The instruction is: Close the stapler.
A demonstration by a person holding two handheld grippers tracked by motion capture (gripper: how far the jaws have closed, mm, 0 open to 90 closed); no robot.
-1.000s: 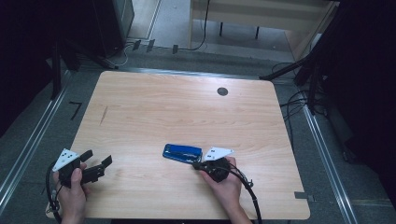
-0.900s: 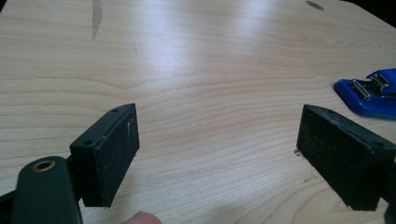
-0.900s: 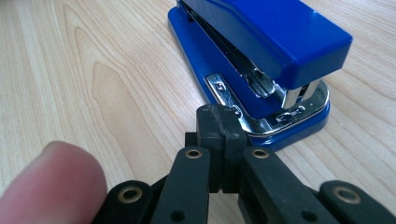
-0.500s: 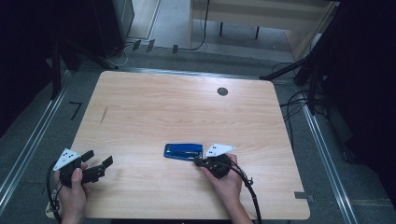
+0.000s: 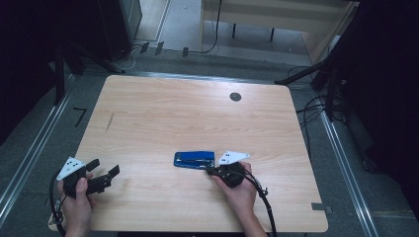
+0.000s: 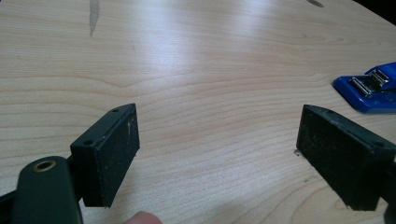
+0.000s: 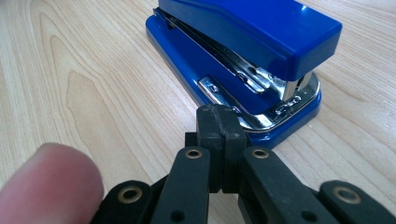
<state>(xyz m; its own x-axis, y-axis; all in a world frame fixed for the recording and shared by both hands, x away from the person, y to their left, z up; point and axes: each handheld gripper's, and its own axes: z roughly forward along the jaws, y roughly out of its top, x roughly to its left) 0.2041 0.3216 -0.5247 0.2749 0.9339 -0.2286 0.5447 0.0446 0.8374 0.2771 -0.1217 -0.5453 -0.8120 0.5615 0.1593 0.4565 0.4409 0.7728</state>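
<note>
- While my right gripper (image 5: pixel 211 170) sits with its jaws pressed together on nothing, its tips meet the near end of the blue stapler (image 5: pixel 193 159).
- Stapler lies flat on the wooden table (image 5: pixel 197 118); no brand or writing is readable on it.
- Well to the stapler's left, my left gripper (image 5: pixel 104 174) hovers, jaws spread wide, empty.

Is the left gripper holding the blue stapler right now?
No, the left gripper has its jaws spread wide over bare wood, and the stapler lies apart from it, off to the side.
</note>
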